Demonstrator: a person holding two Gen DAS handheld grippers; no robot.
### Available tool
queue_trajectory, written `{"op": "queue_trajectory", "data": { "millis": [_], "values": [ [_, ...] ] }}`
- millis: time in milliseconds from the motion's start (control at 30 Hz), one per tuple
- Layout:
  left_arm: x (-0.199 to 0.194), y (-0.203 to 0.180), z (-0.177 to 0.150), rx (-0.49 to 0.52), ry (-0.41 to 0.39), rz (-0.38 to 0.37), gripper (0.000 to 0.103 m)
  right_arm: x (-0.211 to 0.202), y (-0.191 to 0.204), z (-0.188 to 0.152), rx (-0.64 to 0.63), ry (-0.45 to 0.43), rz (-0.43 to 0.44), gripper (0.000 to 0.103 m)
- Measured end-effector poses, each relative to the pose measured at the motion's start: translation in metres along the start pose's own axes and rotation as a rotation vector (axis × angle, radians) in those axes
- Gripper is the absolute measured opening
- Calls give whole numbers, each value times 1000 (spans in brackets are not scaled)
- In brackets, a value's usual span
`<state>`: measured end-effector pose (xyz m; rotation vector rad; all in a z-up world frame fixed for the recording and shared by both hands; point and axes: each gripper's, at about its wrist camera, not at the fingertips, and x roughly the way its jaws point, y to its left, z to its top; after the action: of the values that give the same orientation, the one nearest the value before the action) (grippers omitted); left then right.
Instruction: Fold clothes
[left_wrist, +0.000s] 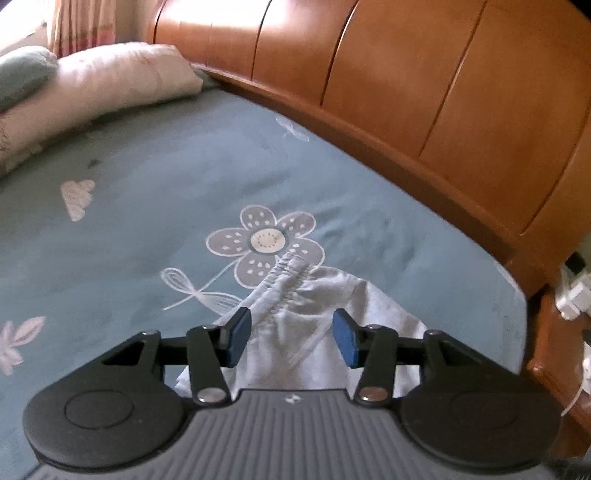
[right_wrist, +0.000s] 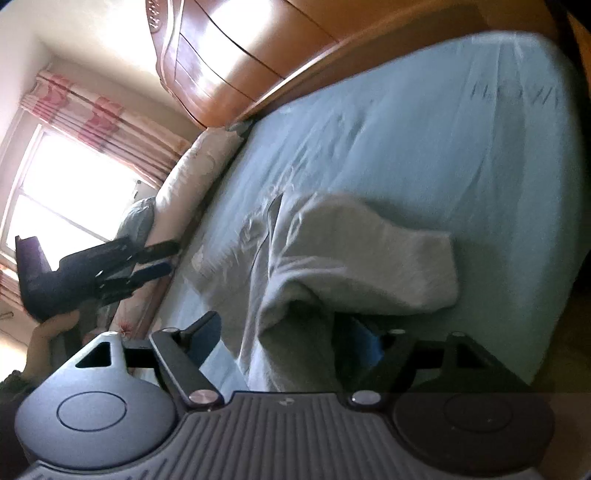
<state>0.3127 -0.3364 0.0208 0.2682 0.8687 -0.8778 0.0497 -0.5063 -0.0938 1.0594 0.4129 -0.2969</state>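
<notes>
A light grey garment (left_wrist: 314, 332) lies crumpled on the blue flower-print bedsheet (left_wrist: 147, 229), its gathered elastic waistband (left_wrist: 288, 280) pointing away from me. My left gripper (left_wrist: 291, 339) hovers over the garment with its blue pads (left_wrist: 236, 339) well apart and not pressing the cloth. In the right wrist view the same garment (right_wrist: 351, 258) forms a raised fold on the sheet (right_wrist: 424, 147). My right gripper (right_wrist: 286, 338) stands wide open. The cloth lies between its fingers and drapes over the right one, partly hiding it. The left gripper (right_wrist: 155, 258) shows at the left, held by a hand (right_wrist: 55, 325).
A wooden headboard (left_wrist: 406, 92) runs along the far side of the bed. Pillows (left_wrist: 92, 96) lie at the far left, next to a striped curtain (right_wrist: 92, 114) and a bright window (right_wrist: 66, 192). A wooden bedside stand with white plugs (left_wrist: 572, 295) sits at the right edge.
</notes>
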Motion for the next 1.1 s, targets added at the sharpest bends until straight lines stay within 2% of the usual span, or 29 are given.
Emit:
{"op": "queue_trajectory", "data": {
  "millis": [133, 267, 333, 400, 433, 533, 667, 733, 800, 900, 1033, 1100],
  "values": [
    [-40, -22, -23, 100, -3, 23, 55, -39, 21, 17, -123, -5, -22, 91],
    [-71, -51, -55, 183, -7, 26, 56, -77, 54, 26, -419, -24, -88, 94],
    [-82, -65, -72, 212, -7, 10, 57, -90, 61, 18, -577, -19, -121, 94],
    [-91, -80, -89, 244, -3, -10, 58, -99, 62, 8, -699, 0, -151, 91],
    [-94, -87, -96, 261, 0, -19, 58, -101, 61, 4, -740, 12, -167, 86],
    [-100, -107, -114, 330, 11, -31, 59, -101, 56, -4, -814, 52, -214, 77],
    [-94, -125, -129, 419, 25, -29, 64, -85, 56, -12, -962, 81, -228, 68],
    [-84, -130, -133, 449, 14, -29, 64, -69, 56, -13, -1050, 89, -236, 68],
    [-72, -129, -137, 435, 18, -48, 64, -49, 50, -8, -1113, 116, -257, 68],
    [-50, -126, -142, 385, 43, -103, 64, -29, 39, 6, -1216, 162, -344, 68],
    [-21, -127, -147, 366, 48, -126, 64, -29, 23, 32, -1346, 204, -460, 68],
    [-13, -130, -151, 364, 27, -127, 64, -30, 17, 40, -1379, 220, -478, 68]
  ]
}}
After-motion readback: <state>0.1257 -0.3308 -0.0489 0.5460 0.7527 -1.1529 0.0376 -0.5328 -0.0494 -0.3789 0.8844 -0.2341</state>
